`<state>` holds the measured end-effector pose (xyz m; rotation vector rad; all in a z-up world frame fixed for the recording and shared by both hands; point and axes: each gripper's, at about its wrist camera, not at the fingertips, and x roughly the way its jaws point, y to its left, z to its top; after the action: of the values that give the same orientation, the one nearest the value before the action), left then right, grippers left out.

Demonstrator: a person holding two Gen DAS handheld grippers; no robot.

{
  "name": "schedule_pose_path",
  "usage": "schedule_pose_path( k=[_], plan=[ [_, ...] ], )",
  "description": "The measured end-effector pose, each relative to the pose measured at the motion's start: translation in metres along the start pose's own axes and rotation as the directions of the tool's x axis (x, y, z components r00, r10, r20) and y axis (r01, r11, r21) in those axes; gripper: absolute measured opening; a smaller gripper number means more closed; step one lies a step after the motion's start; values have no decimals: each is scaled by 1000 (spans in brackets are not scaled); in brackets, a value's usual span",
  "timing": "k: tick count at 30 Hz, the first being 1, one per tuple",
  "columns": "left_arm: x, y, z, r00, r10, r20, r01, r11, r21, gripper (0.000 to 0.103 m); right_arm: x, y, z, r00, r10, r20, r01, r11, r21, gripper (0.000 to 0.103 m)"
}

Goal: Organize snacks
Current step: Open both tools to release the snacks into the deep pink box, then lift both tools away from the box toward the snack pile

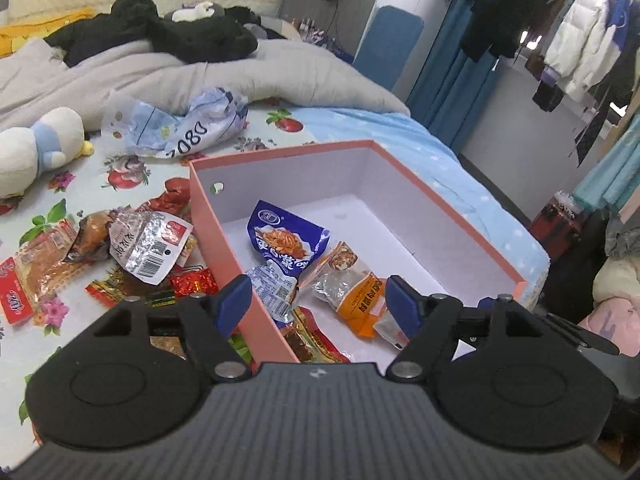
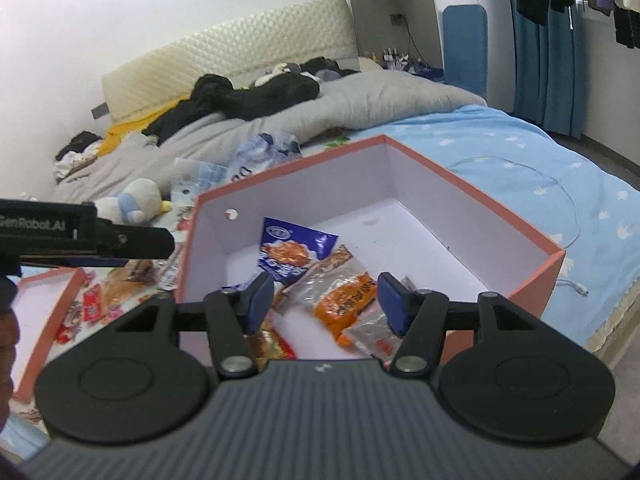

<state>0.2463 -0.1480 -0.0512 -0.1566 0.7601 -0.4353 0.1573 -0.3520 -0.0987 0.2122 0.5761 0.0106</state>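
Observation:
A pink box (image 1: pixel 280 154) with a white inside lies open on the bed. In it are a blue snack packet (image 1: pixel 286 236), an orange and silver packet (image 1: pixel 356 296) and a red packet (image 1: pixel 316 344) at the near corner. My left gripper (image 1: pixel 319 302) is open and empty, straddling the box's left wall. Left of the box, loose snacks (image 1: pixel 120 256) lie on the flowered sheet. In the right wrist view my right gripper (image 2: pixel 326 302) is open and empty, just above the orange packet (image 2: pixel 344 300) in the box (image 2: pixel 440 168). The blue packet (image 2: pixel 292 248) lies beyond it.
The box lid (image 2: pixel 44 304) lies at the left, under the left gripper's black housing (image 2: pixel 80 236). Behind the box are a plush toy (image 1: pixel 36 148), a crumpled plastic bag (image 1: pixel 192 124) and a grey duvet (image 1: pixel 280 76). A white cable (image 2: pixel 560 200) crosses the blue sheet near the bed's right edge.

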Motion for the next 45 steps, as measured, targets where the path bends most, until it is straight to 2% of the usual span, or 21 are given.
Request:
schedule_pose_path(
  k=[7, 13, 26, 33, 38, 41, 45],
  plan=[
    [-34, 1, -15, 999, -3, 53, 2, 1000, 11, 78, -26, 15, -3, 999, 13, 49, -13, 1000, -16, 60],
    [-61, 7, -31, 998, 18, 68, -18, 1000, 8, 78, -40, 29, -16, 997, 40, 62, -37, 999, -39, 60],
    [-109, 42, -66, 991, 75, 109, -69, 996, -63, 78, -53, 68, -41, 990, 139, 14, -137, 984, -111, 60],
    [-123, 65, -92, 992, 99, 75, -91, 990, -108, 78, -55, 79, -53, 985, 173, -27, -175, 974, -143, 60],
    [-123, 87, -109, 989, 141, 44, -133, 980, -150, 78, -54, 89, -56, 977, 208, -42, -212, 962, -171, 60],
    [-117, 104, -112, 987, 158, 24, -151, 971, -183, 78, -49, 101, -55, 968, 246, -52, -252, 946, -202, 60],
    [-110, 115, -105, 982, 189, 17, -184, 969, -163, 78, -36, 116, -53, 963, 259, -71, -269, 937, -224, 60]
  ],
)
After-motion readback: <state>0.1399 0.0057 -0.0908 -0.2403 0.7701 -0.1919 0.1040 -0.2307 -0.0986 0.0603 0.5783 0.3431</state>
